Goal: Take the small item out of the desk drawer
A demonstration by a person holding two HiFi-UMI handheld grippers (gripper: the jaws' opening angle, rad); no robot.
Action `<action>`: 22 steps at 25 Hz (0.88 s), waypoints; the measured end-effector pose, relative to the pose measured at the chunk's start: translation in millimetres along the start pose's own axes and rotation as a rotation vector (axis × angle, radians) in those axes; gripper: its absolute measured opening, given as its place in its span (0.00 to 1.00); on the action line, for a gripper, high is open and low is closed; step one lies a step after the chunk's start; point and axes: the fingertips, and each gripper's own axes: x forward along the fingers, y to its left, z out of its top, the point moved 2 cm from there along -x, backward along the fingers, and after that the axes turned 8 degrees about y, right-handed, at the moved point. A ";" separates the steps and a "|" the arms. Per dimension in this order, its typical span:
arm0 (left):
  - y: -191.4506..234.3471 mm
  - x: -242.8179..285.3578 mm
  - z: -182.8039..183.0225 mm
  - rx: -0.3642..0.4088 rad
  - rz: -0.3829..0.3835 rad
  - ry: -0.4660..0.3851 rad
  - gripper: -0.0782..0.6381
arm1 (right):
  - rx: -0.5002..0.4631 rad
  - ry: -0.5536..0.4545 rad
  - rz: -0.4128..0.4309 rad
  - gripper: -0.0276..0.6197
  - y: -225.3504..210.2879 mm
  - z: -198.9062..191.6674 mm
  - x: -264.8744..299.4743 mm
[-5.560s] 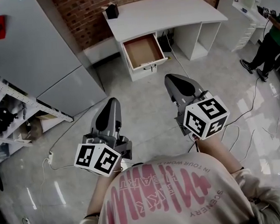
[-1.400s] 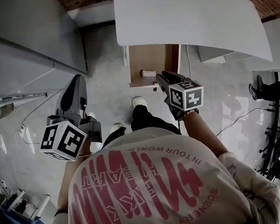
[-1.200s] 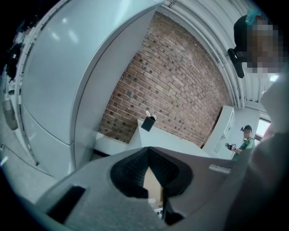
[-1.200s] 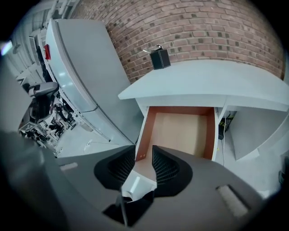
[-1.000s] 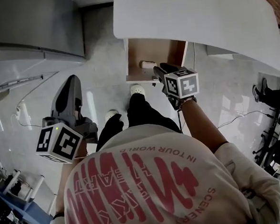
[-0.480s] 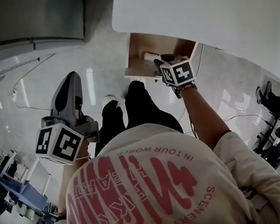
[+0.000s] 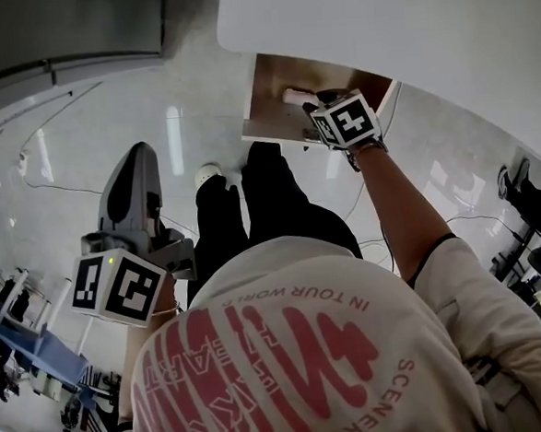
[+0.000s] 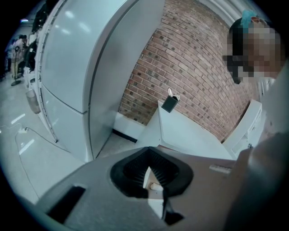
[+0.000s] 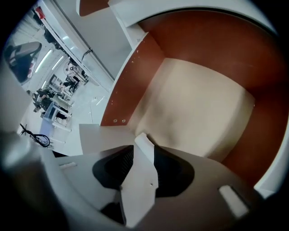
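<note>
The desk drawer [image 7: 268, 79] stands pulled out under the white desk top [image 7: 377, 18]. A small white cylinder, the small item [image 7: 296, 96], lies on its bottom near the front. My right gripper [image 7: 321, 99] reaches into the drawer just right of the item, and its jaws are opening. In the right gripper view the drawer's beige bottom [image 9: 194, 103] fills the picture. A white piece shows in the gap of the right gripper [image 9: 142, 153]; I cannot tell what it is. My left gripper [image 7: 137, 157] hangs shut at my left side, holding nothing. The item [image 8: 154, 186] shows tiny past the left gripper [image 8: 151, 173].
A grey cabinet [image 7: 64, 31] stands left of the desk. My legs [image 7: 251, 203] and a white shoe [image 7: 207, 175] are right in front of the drawer. A black box [image 8: 170, 103] sits on the desk by the brick wall [image 8: 189, 58].
I have walked up to the desk. My right gripper has gone forward over the drawer front and down beside the item. The left gripper stayed low at my side.
</note>
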 end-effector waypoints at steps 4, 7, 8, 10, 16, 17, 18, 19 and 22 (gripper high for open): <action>6.4 0.6 -7.4 -0.022 0.014 0.006 0.12 | -0.043 0.049 -0.009 0.29 -7.8 -1.1 12.4; 12.2 -1.1 -14.5 -0.045 0.025 0.011 0.11 | -0.085 0.090 0.003 0.30 -5.9 -4.5 21.3; 14.2 -1.1 -15.7 -0.049 0.026 0.012 0.12 | -0.099 0.102 0.009 0.30 -4.4 -5.2 24.3; 16.9 -1.0 -17.5 -0.055 0.030 0.015 0.11 | -0.133 0.123 0.012 0.32 -2.7 -5.8 28.6; 23.1 -4.5 -25.1 -0.085 0.050 0.012 0.11 | -0.186 0.132 -0.014 0.34 -0.4 -4.5 36.4; 24.2 -4.4 -26.0 -0.088 0.051 0.012 0.12 | -0.198 0.138 -0.021 0.34 0.5 -4.9 38.4; 25.2 -4.4 -26.8 -0.090 0.052 0.014 0.11 | -0.213 0.148 -0.027 0.34 1.3 -5.3 40.5; 26.3 -4.3 -27.7 -0.093 0.054 0.016 0.11 | -0.227 0.159 -0.032 0.34 1.8 -5.9 42.9; 29.7 -5.3 -30.5 -0.099 0.062 0.017 0.12 | -0.249 0.179 -0.039 0.34 2.5 -7.6 49.0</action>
